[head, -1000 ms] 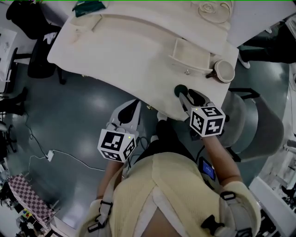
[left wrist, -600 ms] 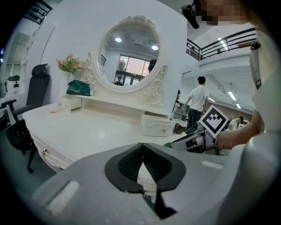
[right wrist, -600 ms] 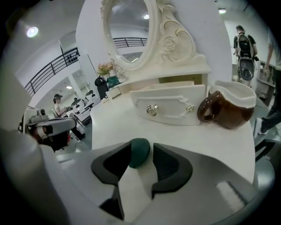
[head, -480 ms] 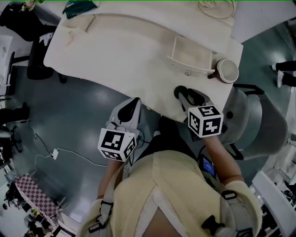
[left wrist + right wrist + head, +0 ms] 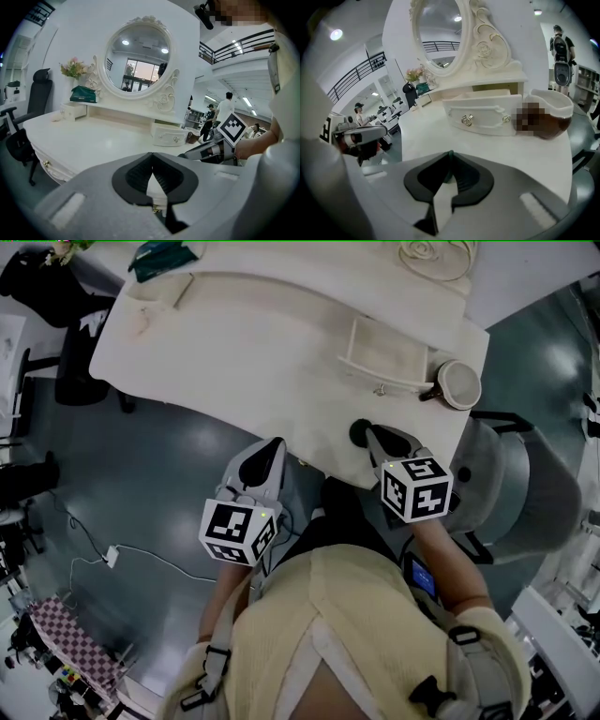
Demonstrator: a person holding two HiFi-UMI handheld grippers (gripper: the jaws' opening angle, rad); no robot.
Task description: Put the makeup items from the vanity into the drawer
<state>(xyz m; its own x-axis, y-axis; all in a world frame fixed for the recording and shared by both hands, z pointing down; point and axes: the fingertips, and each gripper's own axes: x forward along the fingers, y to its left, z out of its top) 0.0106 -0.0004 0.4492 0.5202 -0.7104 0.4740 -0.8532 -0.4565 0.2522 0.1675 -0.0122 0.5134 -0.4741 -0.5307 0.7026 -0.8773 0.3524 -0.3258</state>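
At the near edge of the white worktop (image 5: 244,352), the right gripper (image 5: 369,433) pinched a dark round makeup case (image 5: 359,432), jaws just closed; the left gripper (image 5: 274,444) hung off-edge, jaws pressed together. Beyond, a white drawer (image 5: 384,357) stood open.

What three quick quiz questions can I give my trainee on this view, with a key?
1. What sits in the jaws of the right gripper? A) nothing B) a dark disc C) a brush
2. True or false: the drawer on the vanity is shut.
3. Fill in: the jaws of the left gripper are ____ and empty.
Key: 1 B, the jaws have just been closing on it. 2 False, it stands open. 3 shut.
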